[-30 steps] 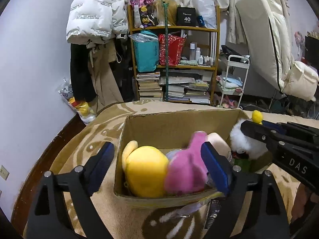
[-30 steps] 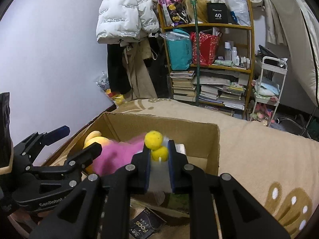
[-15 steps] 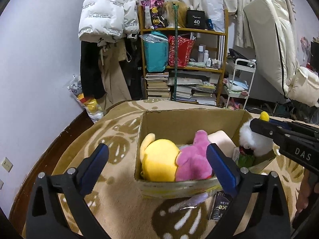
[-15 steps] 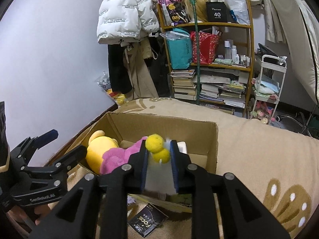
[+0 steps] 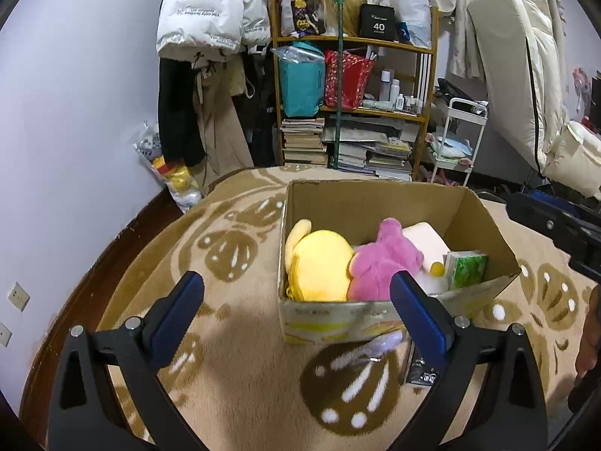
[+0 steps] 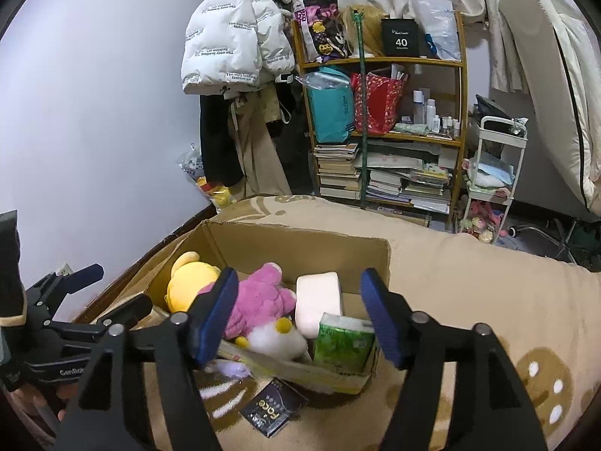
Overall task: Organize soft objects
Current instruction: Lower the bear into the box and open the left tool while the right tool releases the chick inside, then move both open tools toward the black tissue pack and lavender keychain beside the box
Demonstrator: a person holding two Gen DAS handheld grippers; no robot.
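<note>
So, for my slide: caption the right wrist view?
Right gripper opening above the box, white toy dropped inside.

A: What's in the open brown cardboard box (image 6: 300, 240)?

B: Round yellow plush toy (image 6: 188, 282) at 9 o'clock, fuzzy pink plush (image 6: 259, 300) slumped beside it, small white plush with yellow bits (image 6: 278, 338) at 6 o'clock.

I am working in a lived-in bedroom: a white puffer jacket (image 6: 234, 37) is hanging at the far wall beside a cluttered wooden bookshelf (image 6: 387, 127), and a beige patterned blanket (image 5: 240, 338) is spreading beneath me.
</note>
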